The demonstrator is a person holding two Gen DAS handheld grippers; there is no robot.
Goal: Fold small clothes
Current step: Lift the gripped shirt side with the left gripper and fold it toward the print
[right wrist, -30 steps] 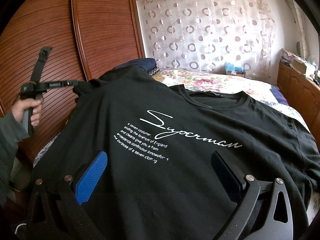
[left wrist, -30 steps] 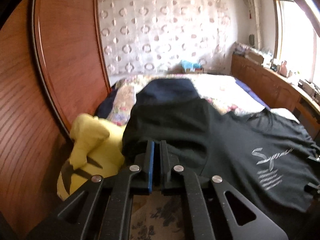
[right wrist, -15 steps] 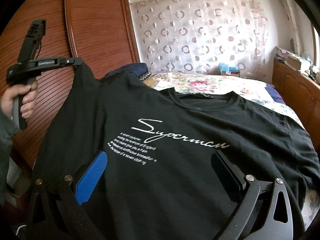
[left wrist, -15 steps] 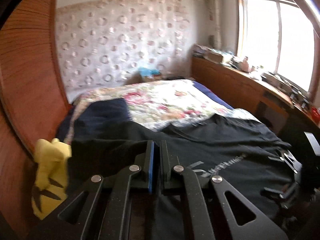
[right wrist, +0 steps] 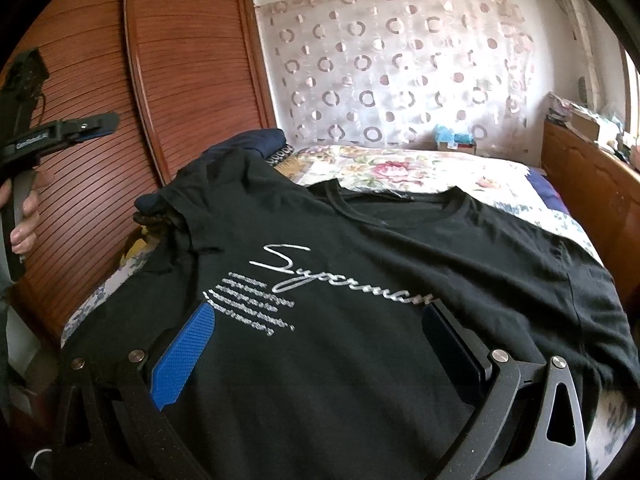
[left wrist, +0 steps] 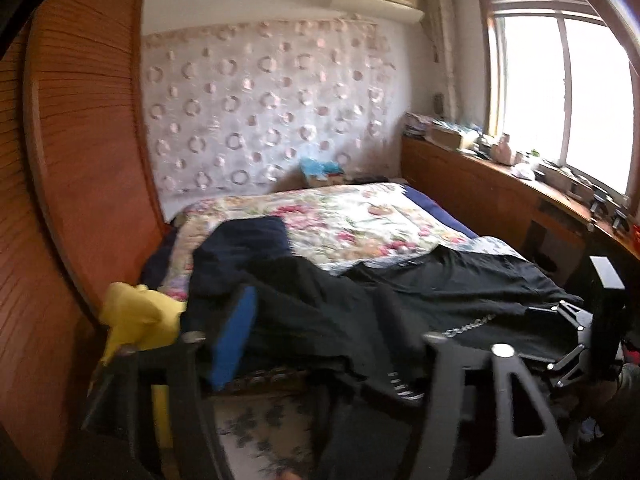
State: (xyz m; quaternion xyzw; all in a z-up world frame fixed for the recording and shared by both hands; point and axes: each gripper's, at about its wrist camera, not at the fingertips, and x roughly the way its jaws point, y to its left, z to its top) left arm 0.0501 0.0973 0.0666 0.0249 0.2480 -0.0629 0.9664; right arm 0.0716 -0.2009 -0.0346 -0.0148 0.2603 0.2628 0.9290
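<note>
Nearest us, the right gripper [right wrist: 316, 344] hovers with fingers spread wide over the black T-shirt [right wrist: 360, 280] — it lies printed side up across the floral bed [right wrist: 420, 168]. Farther left, our left gripper [left wrist: 320, 340] gapes wide too — holding nothing.

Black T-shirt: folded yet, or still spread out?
Mostly spread. The black T-shirt lies front-up on the bed, print and neckline showing; only its left sleeve is bunched.

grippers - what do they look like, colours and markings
Both are matte black frames with silver screws. The right gripper has a textured blue pad on one finger and a dark pad opposite. The left gripper has white lettering on its body, a grey handle and a thin black cable.
</note>
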